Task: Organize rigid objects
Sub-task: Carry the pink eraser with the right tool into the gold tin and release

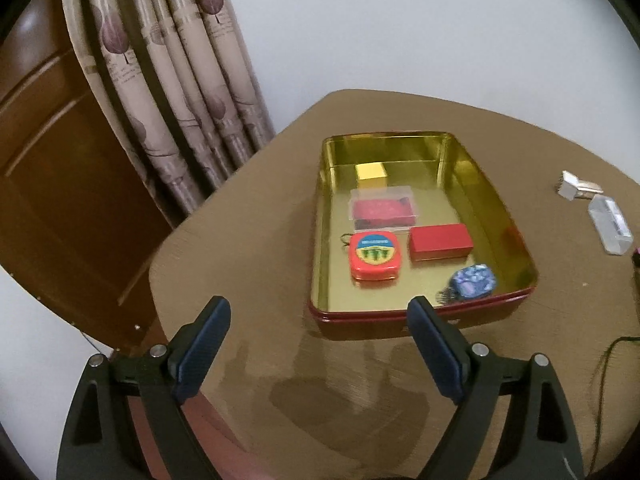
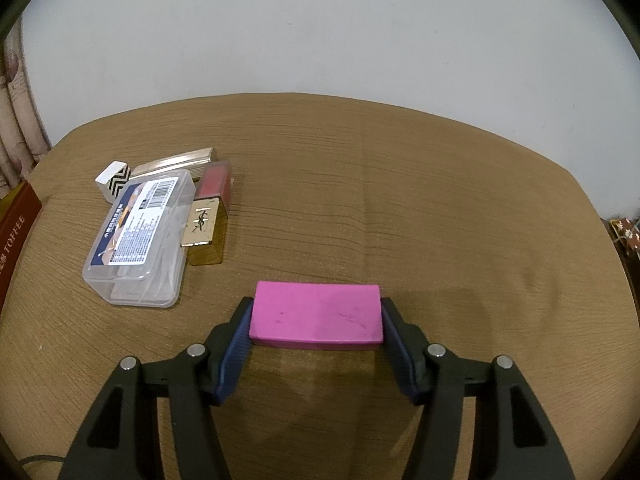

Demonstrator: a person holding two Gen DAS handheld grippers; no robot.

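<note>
Pinching the pink block [image 2: 316, 316] by its short ends in my right gripper [image 2: 316, 340] just above the brown table [image 2: 440, 200], I hold my left gripper [image 1: 320, 344] spread and empty before the gold-lined tin [image 1: 472, 184] holding a red box [image 1: 440, 242].

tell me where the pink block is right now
In the right wrist view the pink block sits low in the middle, gripped between the right gripper's two fingers, over the table. The clear plastic case lies to its upper left.
</note>
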